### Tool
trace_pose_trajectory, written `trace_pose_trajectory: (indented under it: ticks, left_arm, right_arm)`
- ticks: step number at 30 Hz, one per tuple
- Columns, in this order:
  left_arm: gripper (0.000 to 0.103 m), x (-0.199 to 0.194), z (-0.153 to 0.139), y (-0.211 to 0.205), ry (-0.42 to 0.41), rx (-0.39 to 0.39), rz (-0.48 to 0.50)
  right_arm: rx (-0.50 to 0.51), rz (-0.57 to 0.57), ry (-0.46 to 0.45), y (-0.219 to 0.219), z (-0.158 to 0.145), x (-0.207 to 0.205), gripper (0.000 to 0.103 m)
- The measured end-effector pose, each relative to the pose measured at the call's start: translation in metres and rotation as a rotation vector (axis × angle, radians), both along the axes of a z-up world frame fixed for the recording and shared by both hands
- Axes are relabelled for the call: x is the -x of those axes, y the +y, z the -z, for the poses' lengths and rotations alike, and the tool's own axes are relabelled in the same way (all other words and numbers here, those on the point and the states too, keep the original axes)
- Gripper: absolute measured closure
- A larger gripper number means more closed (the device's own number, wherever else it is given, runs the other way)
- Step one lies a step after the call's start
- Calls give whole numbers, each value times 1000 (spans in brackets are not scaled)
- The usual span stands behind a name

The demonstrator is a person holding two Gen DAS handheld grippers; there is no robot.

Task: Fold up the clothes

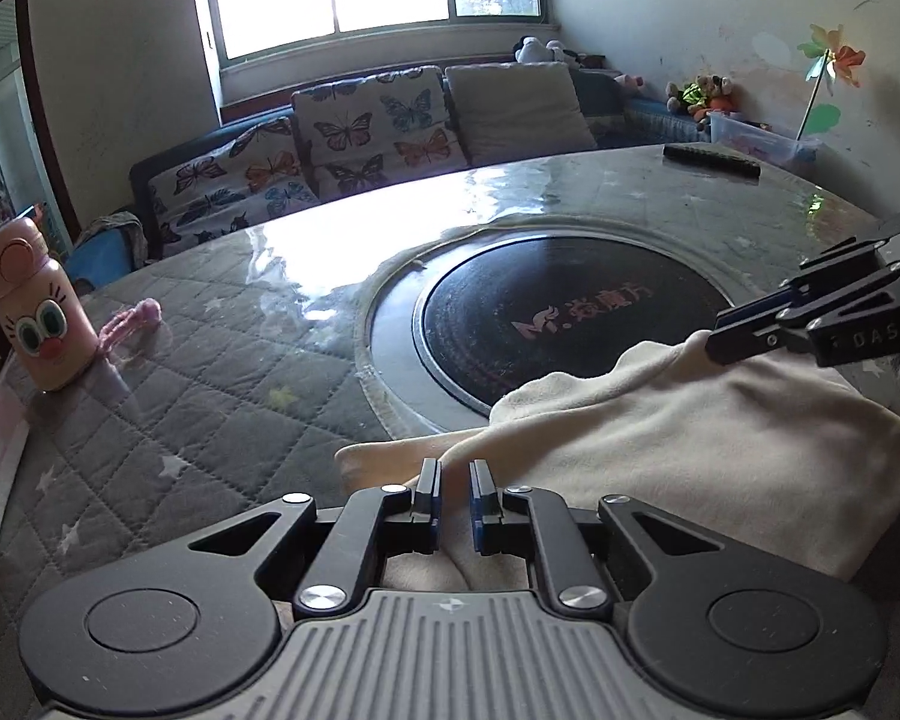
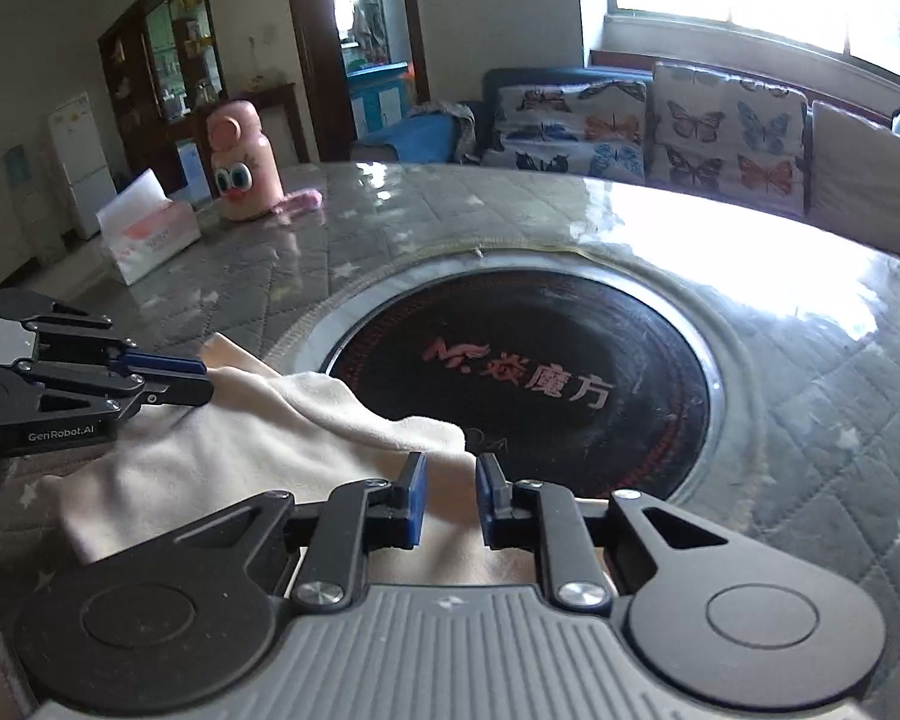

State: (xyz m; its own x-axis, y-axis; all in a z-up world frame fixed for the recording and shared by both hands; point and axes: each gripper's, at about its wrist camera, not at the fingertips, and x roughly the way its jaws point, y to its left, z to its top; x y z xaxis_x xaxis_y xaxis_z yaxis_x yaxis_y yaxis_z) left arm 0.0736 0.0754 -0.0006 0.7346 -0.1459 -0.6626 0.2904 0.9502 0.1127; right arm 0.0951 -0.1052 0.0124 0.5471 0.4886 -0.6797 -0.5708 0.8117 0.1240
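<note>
A cream fleece garment [image 1: 690, 438] lies bunched on the near side of the round table [image 1: 180, 372], with its far edge overlapping the black hob. My left gripper [image 1: 455, 468] is shut on one top edge of the garment, and fabric fills the narrow gap between its pads. In the right wrist view the left gripper [image 2: 207, 378] pinches the left corner of the garment [image 2: 240, 450]. My right gripper [image 2: 450, 465] has fabric between its blue pads. From the left wrist view the right gripper [image 1: 717, 336] grips the other corner, which rises toward its tips.
A round black hob [image 1: 558, 324] is set into the table's middle. A pink cartoon bottle [image 2: 243, 171] and a tissue box [image 2: 147, 234] stand at the far left. A dark flat object [image 1: 711, 159] lies at the far edge. A sofa with butterfly cushions [image 1: 360, 126] stands behind the table.
</note>
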Motion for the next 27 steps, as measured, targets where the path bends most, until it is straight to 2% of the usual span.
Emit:
trace_pose_trajectory:
  ticks: [4,8,10,15,18,20,22,27]
  left_arm:
    - [91,-4,1,4,7,3,-19]
    - [87,4,-8,12,-6,16,-45]
    - [75,10,-12,17,-13,21,-66]
    - [58,22,-21,30,-26,30,-128]
    - [47,30,-26,36,-31,31,-169]
    - [43,36,-28,41,-36,39,-192]
    - [34,41,-29,45,-42,47,-209]
    - [29,52,-33,56,-39,104,-254]
  right_arm:
    - [10,26,14,0,5,-6,85]
    - [11,-13,-26,1,-10,10,82]
    - [13,-54,-50,6,-18,21,82]
    - [26,-231,-111,36,-35,60,76]
    - [36,-325,-122,56,-36,78,70]
    - [57,-399,-136,74,-33,92,70]
    - [91,-468,-150,92,-28,107,69]
    - [139,-569,-190,124,-19,128,66]
